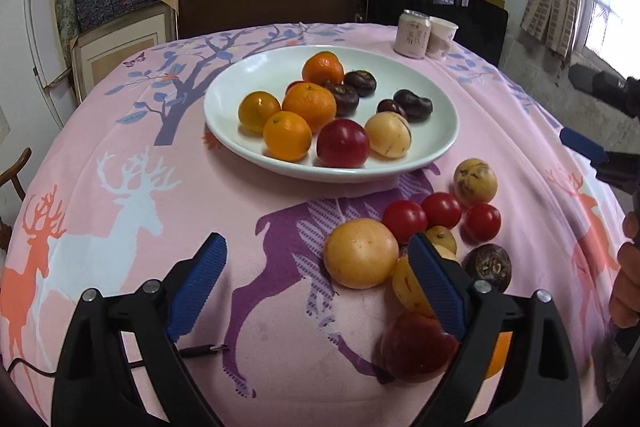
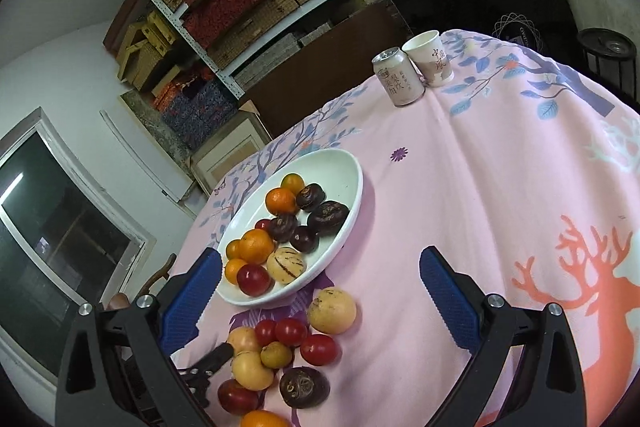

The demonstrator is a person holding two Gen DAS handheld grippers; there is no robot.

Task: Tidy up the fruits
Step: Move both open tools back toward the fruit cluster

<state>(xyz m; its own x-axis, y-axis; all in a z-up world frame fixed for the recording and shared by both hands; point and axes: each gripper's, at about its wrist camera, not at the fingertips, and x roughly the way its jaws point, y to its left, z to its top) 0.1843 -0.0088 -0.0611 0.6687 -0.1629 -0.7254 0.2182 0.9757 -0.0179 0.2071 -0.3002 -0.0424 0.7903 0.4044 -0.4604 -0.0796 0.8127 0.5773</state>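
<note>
The left hand-held gripper [image 1: 316,287] hovers low over the pink deer-print cloth on the worktop [image 1: 120,235], its blue-padded jaws spread wide with nothing between them. Its right finger [image 1: 434,285] overlaps the loose fruit heap [image 1: 424,251] lying on the cloth just in front of the white plate [image 1: 240,139]: a dark red plum [image 1: 416,345] nearest, a large yellow fruit [image 1: 360,253] beside the pad, then three red tomatoes [image 1: 442,211], a brown passion fruit [image 1: 487,265] and a speckled yellow fruit [image 1: 475,182] closest to the plate. The plate itself holds oranges [image 1: 309,105], a red plum [image 1: 343,143], a pale striped fruit [image 1: 387,135] and dark purple fruits [image 1: 412,104]. The right hand-held gripper [image 2: 320,287] is tilted, held above the same cloth with jaws likewise wide apart and empty; the heap lies between its fingers and toward its left finger [image 2: 192,293], the plate [image 2: 352,187] just beyond. Behind the plate, at the worktop's far edge, stand a drink can [image 1: 412,34] and a paper cup [image 1: 440,33], touching or nearly so.
</note>
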